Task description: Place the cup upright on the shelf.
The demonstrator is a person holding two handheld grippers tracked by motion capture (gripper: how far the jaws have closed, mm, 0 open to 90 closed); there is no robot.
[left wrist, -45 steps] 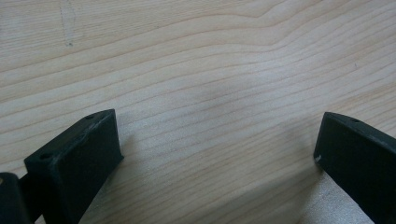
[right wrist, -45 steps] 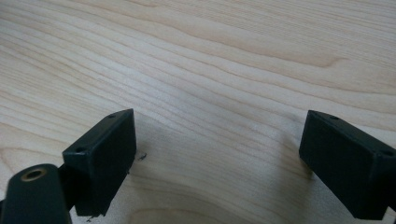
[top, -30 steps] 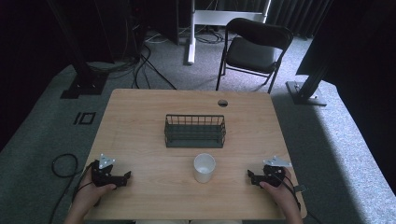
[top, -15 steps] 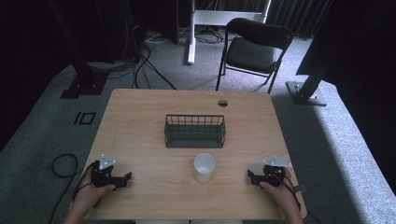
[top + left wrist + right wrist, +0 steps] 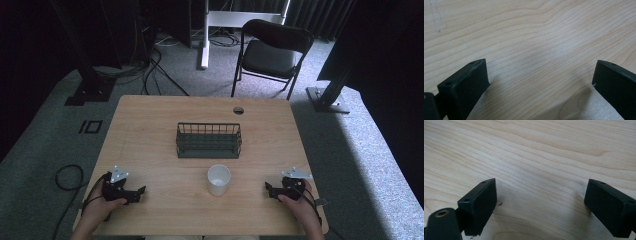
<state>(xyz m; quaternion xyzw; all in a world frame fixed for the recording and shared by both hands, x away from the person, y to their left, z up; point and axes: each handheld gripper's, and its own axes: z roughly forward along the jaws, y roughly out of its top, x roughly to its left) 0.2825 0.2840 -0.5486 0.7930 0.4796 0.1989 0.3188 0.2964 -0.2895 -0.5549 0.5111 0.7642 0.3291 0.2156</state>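
White round paper-like cup [image 5: 219,179] upright on pale wooden worktop [image 5: 150,130], just in front of dark wire rectangular basket [image 5: 208,140]. Left tongs [image 5: 131,192] and right tongs [image 5: 270,190] flank cup, gaping wide, empty. Cup probably light, crushable: grip rim wall gently.

A wooden table [image 5: 150,130] stands on grey carpet [image 5: 45,140]. Behind it are a black folding chair [image 5: 270,52], a white stand [image 5: 205,35], dark stand bases [image 5: 90,90] and loose cables [image 5: 155,65]; another cable [image 5: 65,175] loops left of the table.
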